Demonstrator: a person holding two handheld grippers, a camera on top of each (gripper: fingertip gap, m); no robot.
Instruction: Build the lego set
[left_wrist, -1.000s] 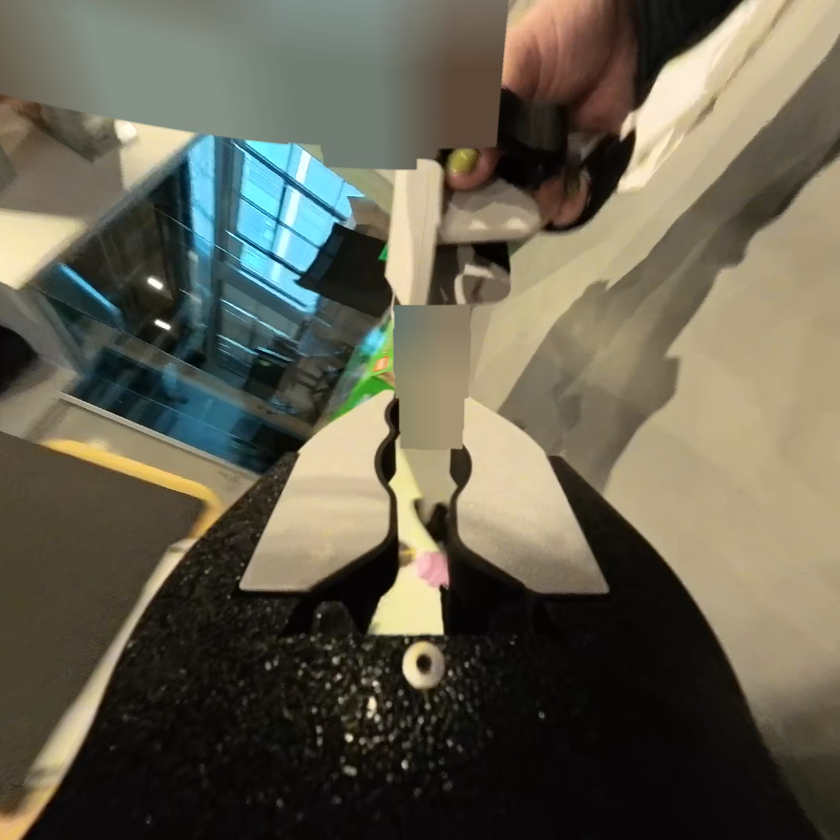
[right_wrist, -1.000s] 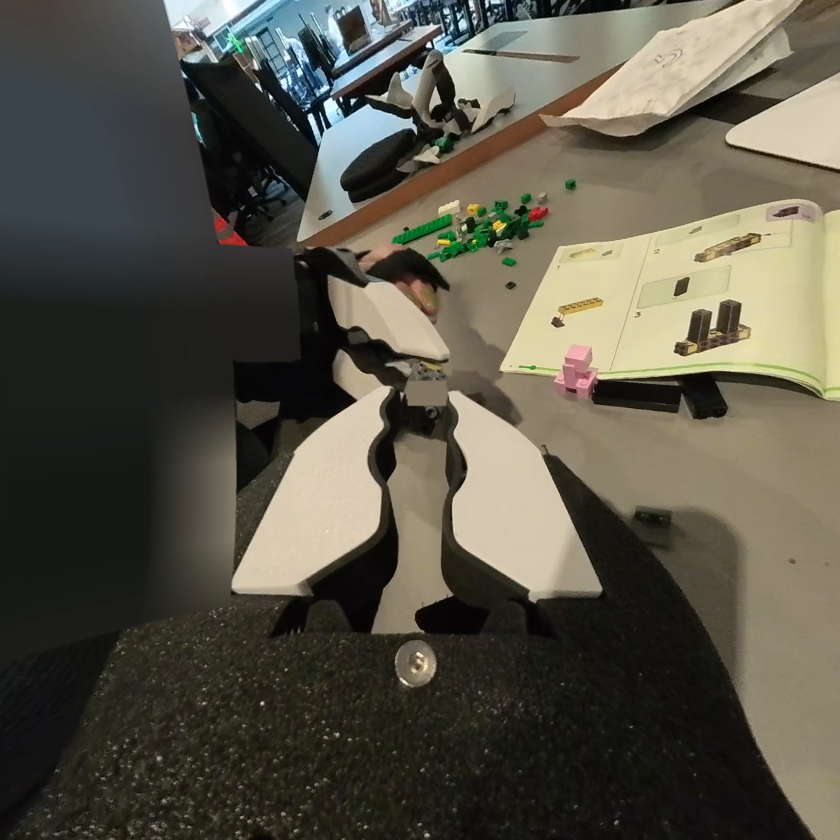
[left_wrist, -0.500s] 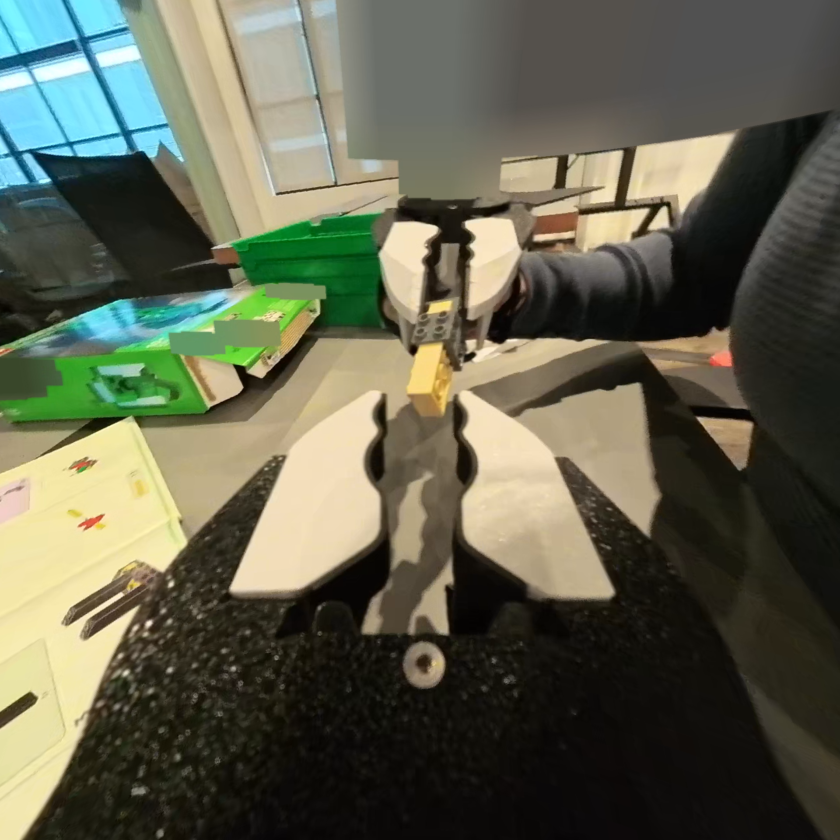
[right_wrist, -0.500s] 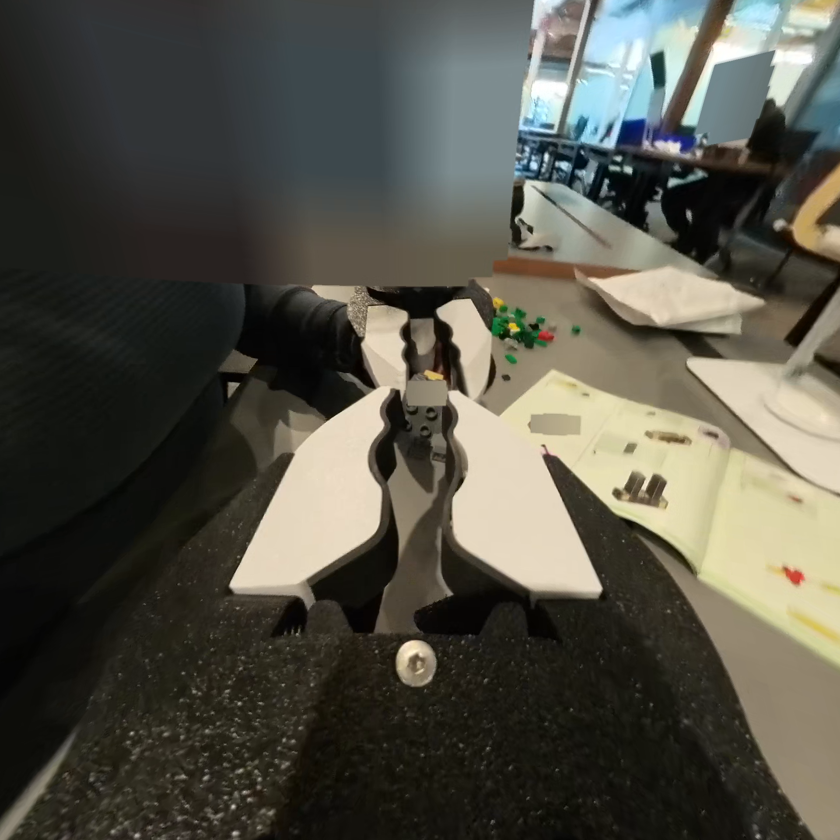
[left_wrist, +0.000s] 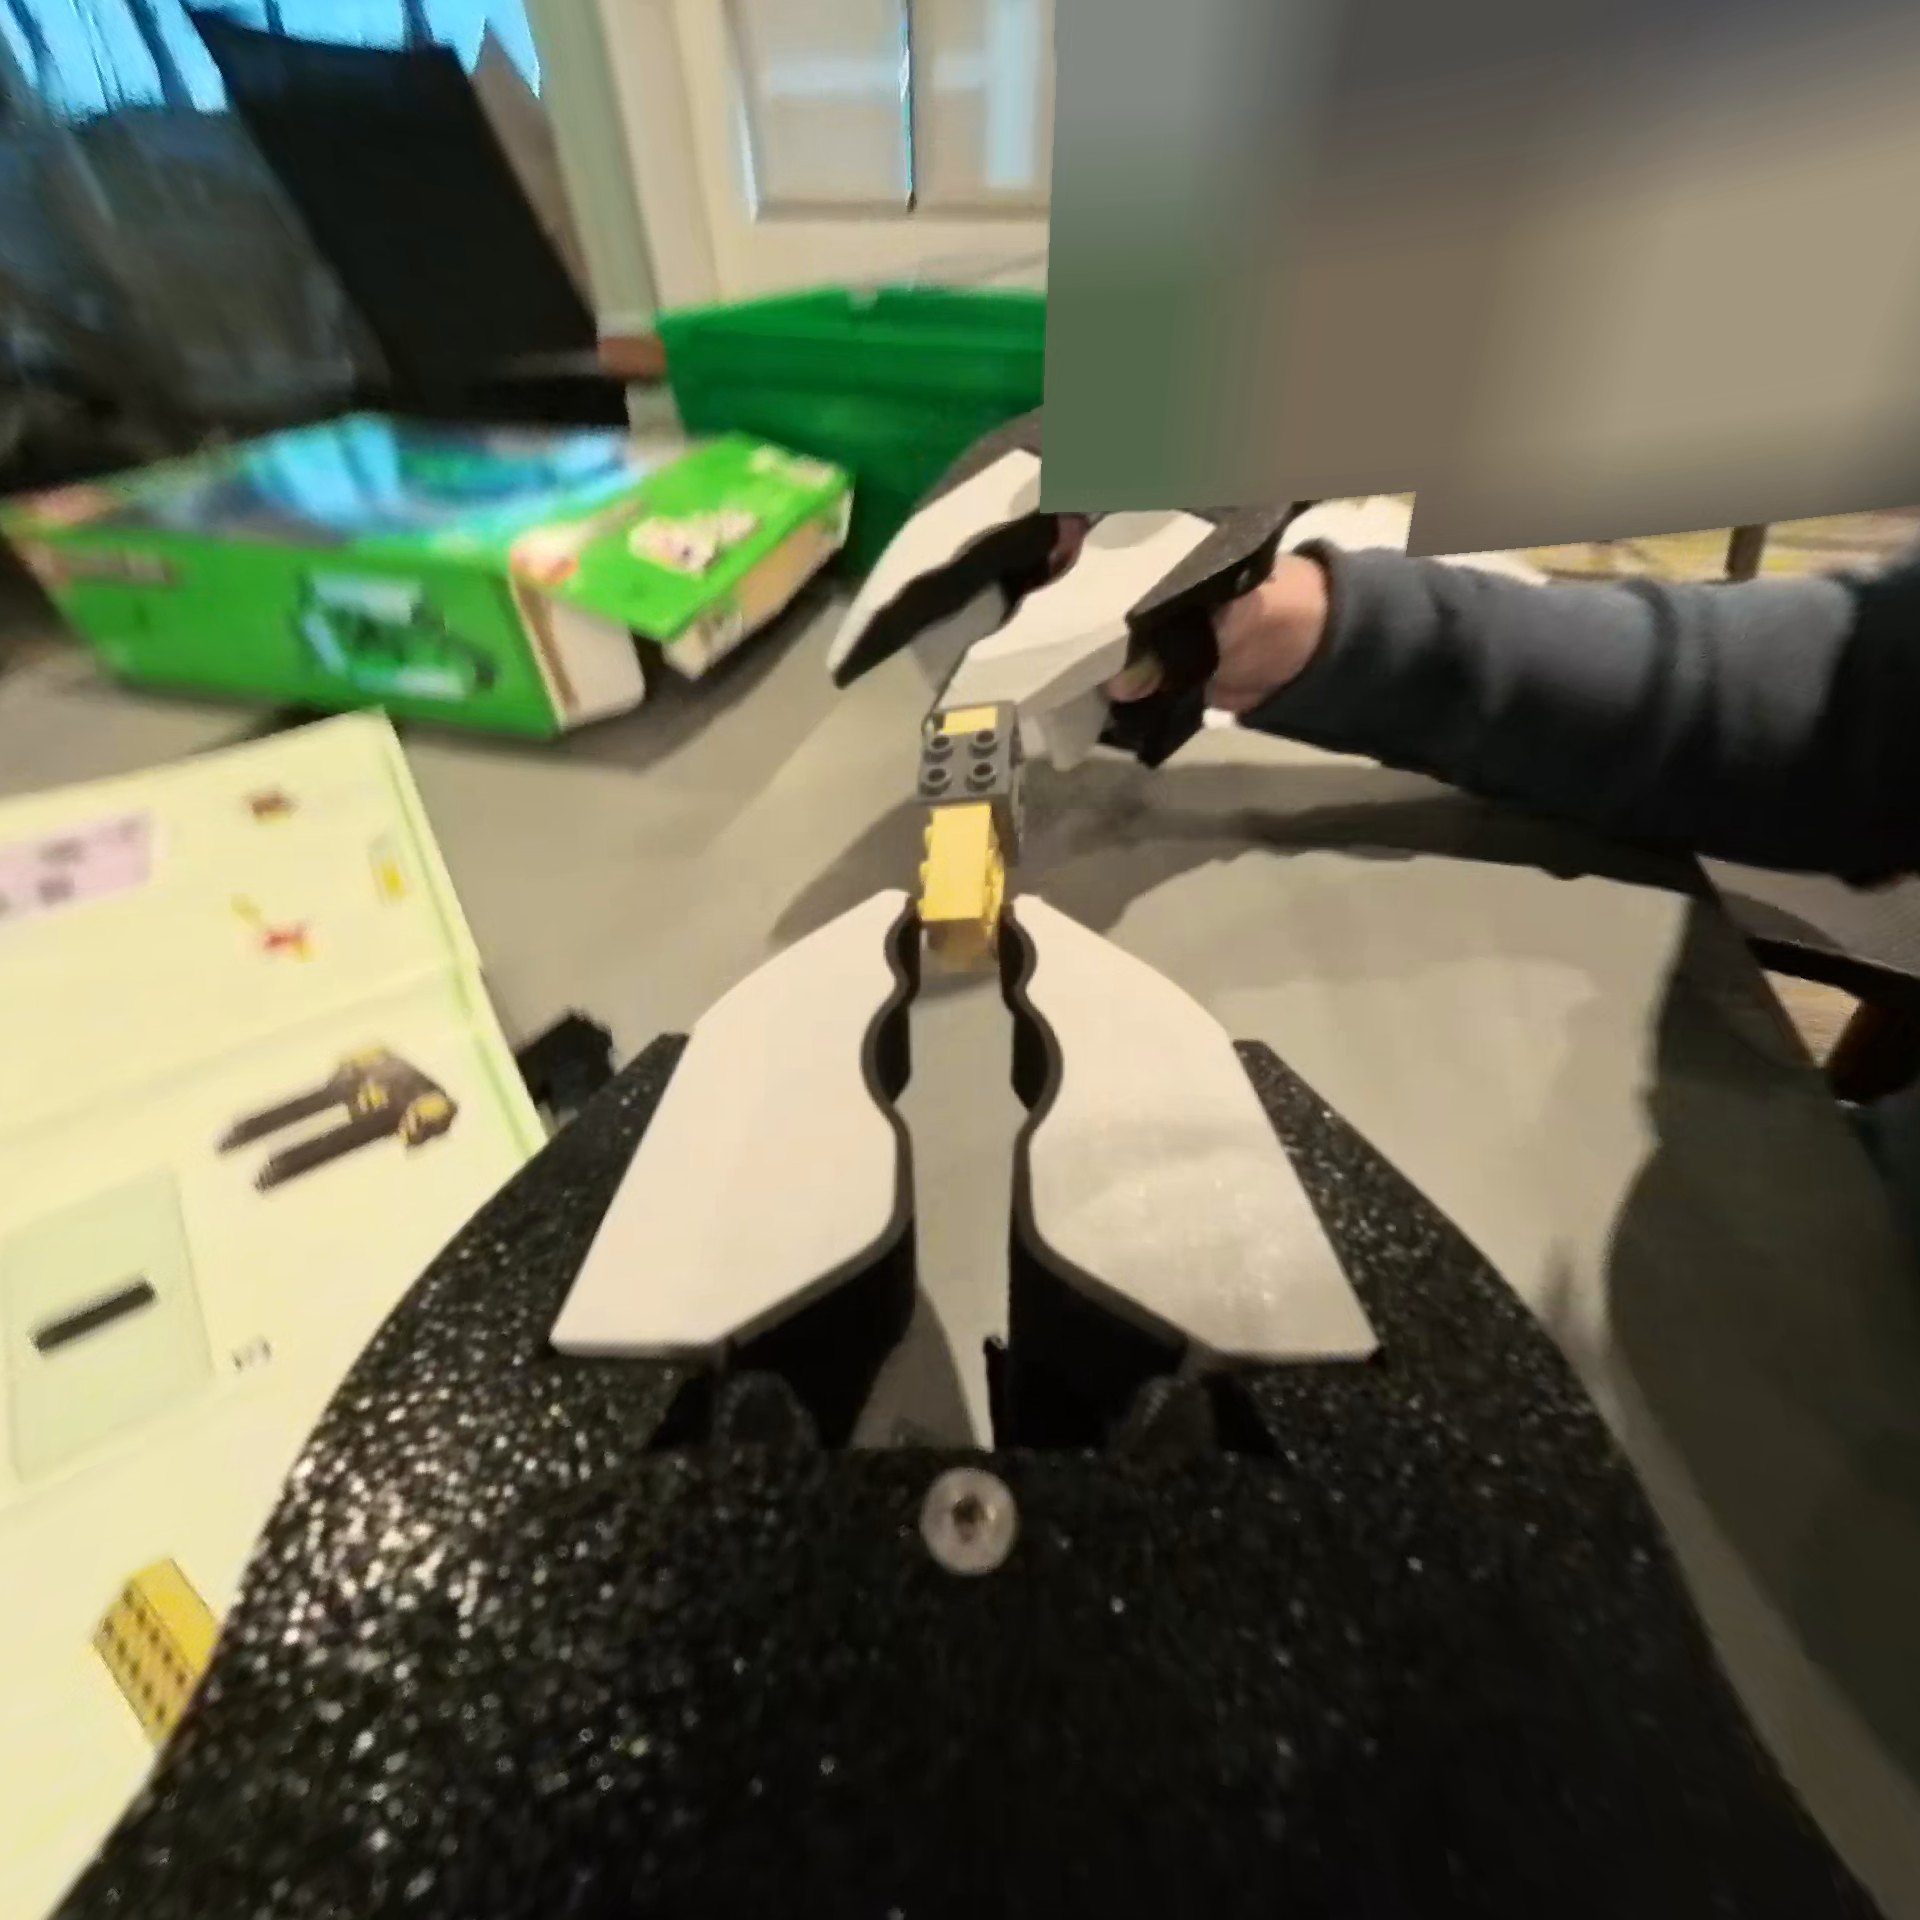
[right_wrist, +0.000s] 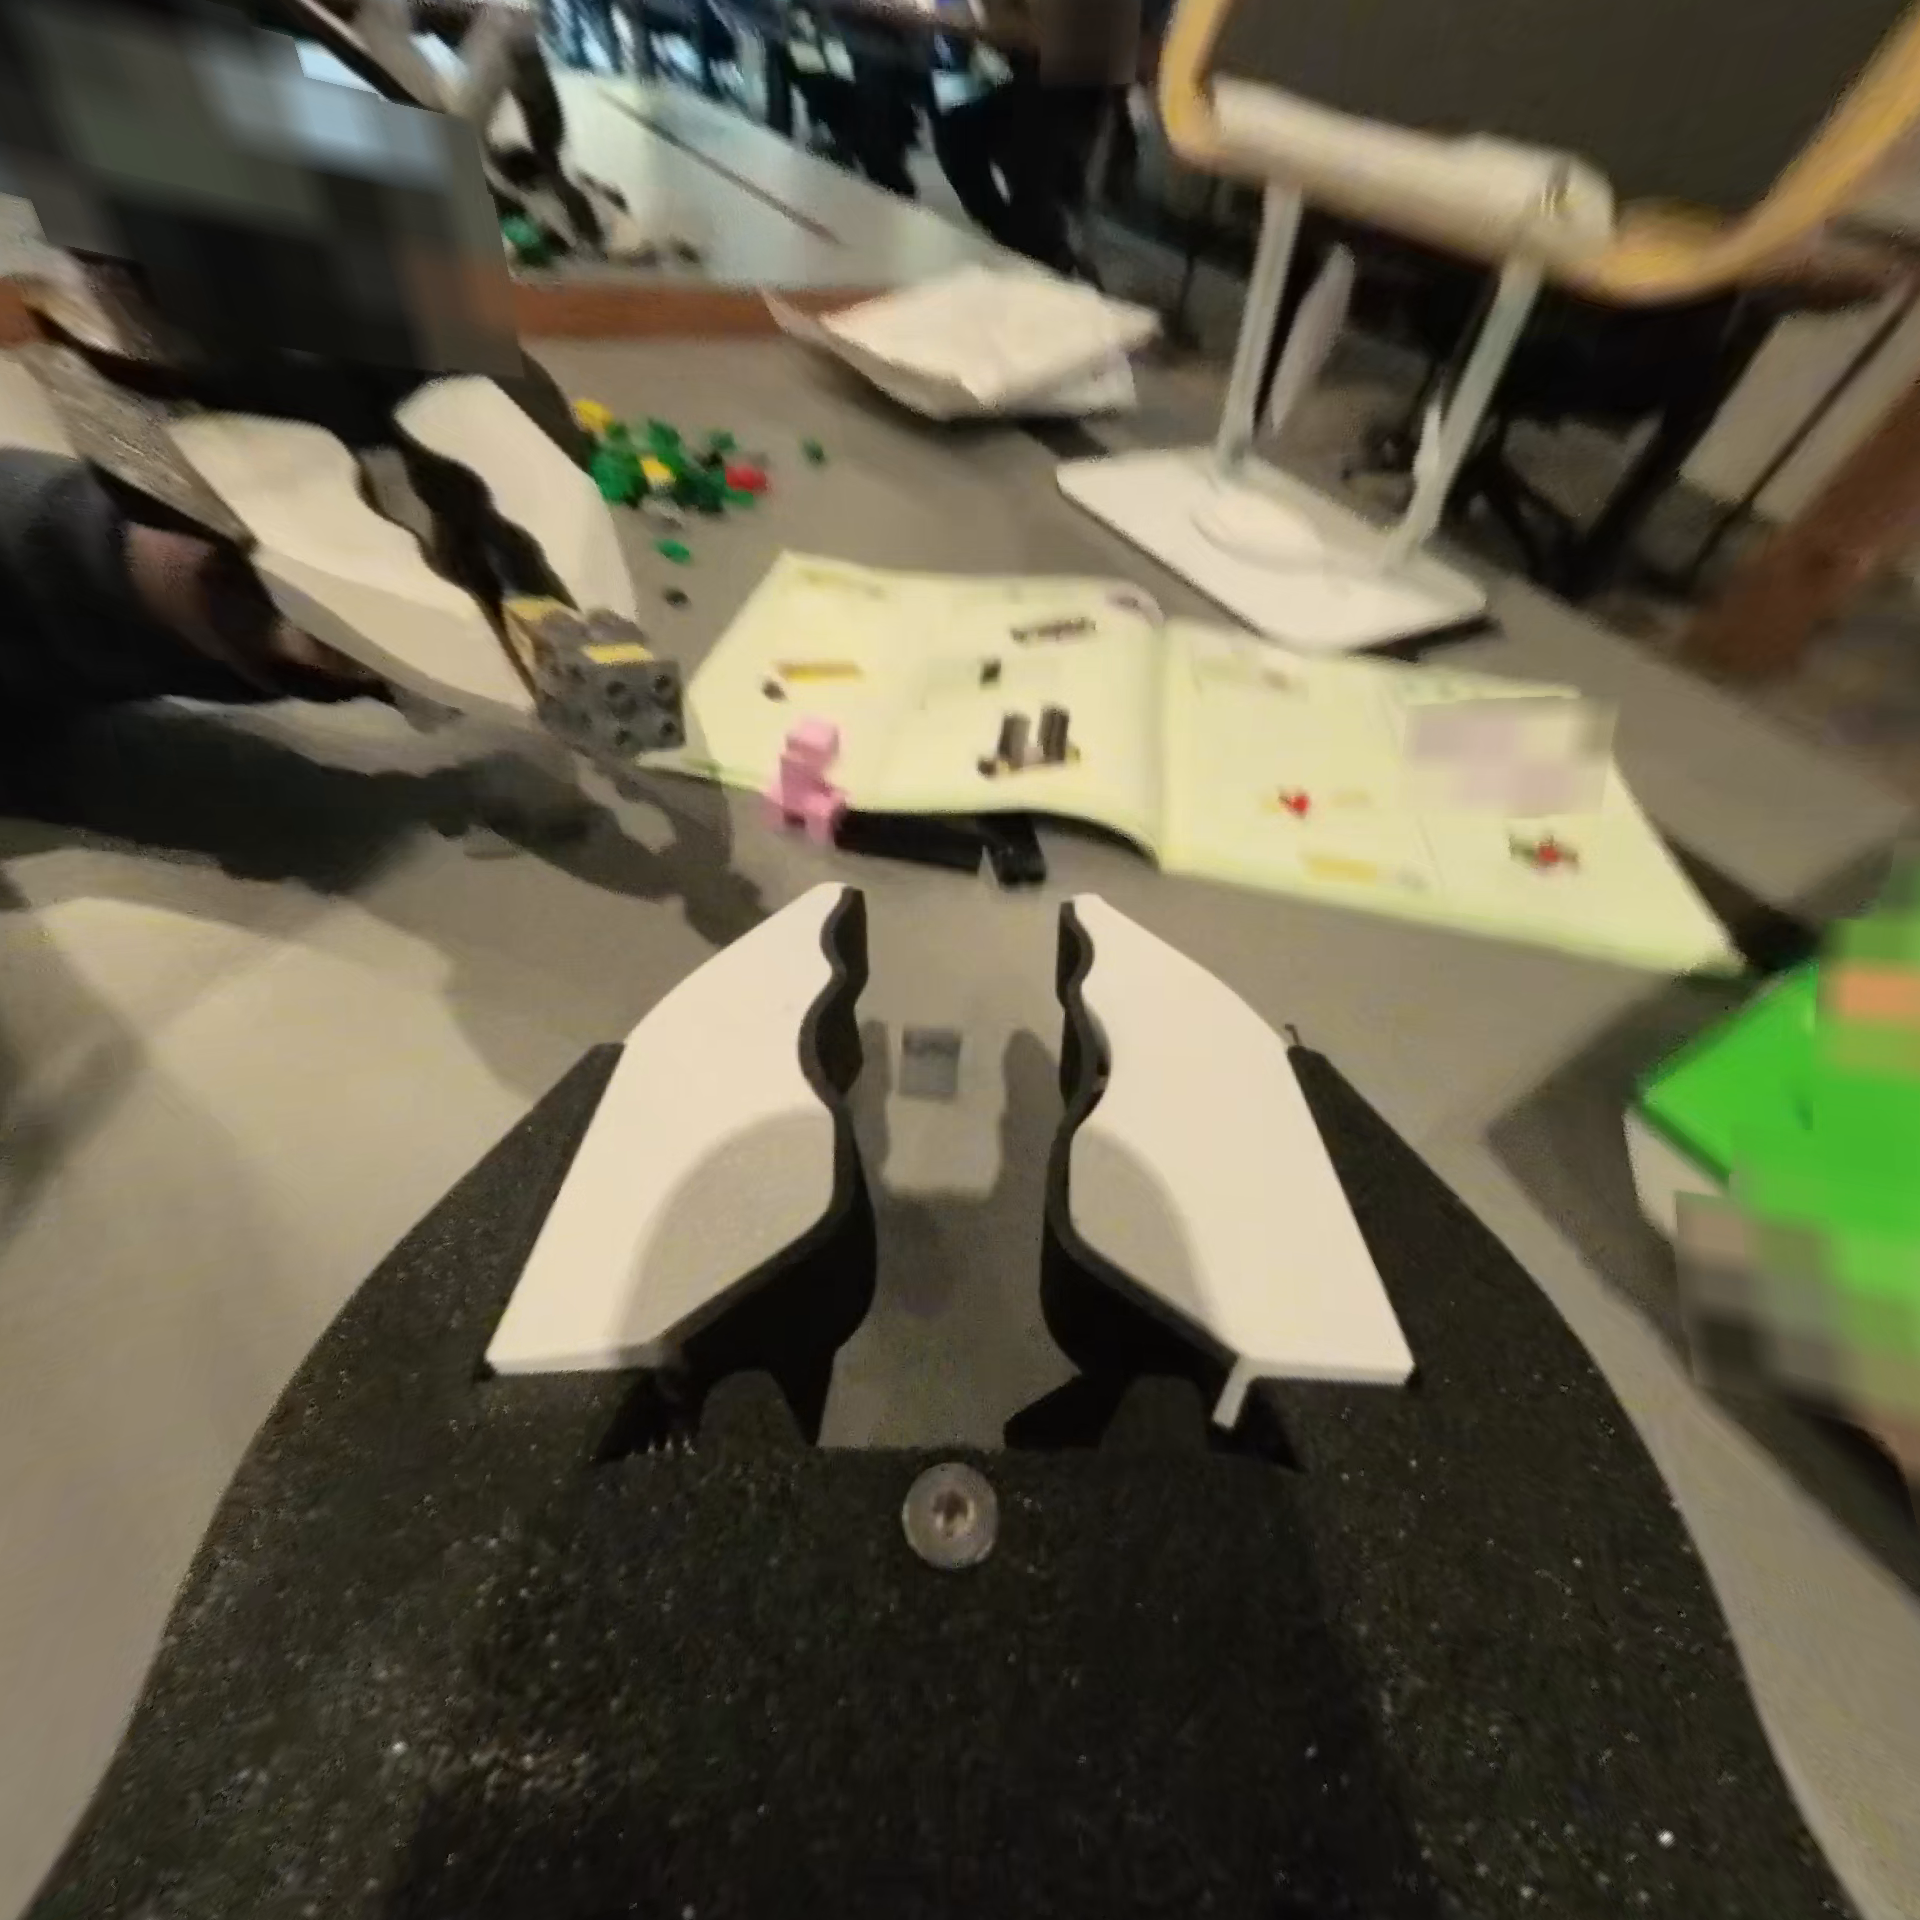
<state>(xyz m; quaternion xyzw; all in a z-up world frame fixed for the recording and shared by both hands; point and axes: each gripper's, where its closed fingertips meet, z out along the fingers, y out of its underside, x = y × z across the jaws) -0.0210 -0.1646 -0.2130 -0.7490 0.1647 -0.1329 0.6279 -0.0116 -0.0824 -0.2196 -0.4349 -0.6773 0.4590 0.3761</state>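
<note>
My left gripper (left_wrist: 956, 920) is shut on a yellow brick piece with a dark grey 2x2 brick (left_wrist: 968, 753) stuck on its far end, held above the grey table. My right gripper (right_wrist: 956, 914) is open and empty, low over the table, and a small grey piece (right_wrist: 928, 1060) lies between its fingers. In the right wrist view the left gripper (right_wrist: 520, 623) is at the upper left with the grey-and-yellow assembly (right_wrist: 613, 681). In the left wrist view the right gripper (left_wrist: 940, 691) is open just behind the assembly.
An open instruction booklet (right_wrist: 1143, 727) lies ahead, with a pink pig figure (right_wrist: 805, 779) and black bricks (right_wrist: 935, 836) at its near edge. A loose brick pile (right_wrist: 675, 473), a white paper bag (right_wrist: 977, 343) and a white stand (right_wrist: 1278, 540) lie farther back. A green box (left_wrist: 416, 582) stands beyond the booklet. Some 9 cm of space lies between my two pairs of fingers.
My right gripper has opened, let go of the grey brick and pulled away toward the table. The grey brick stays on the yellow piece in my left gripper.
</note>
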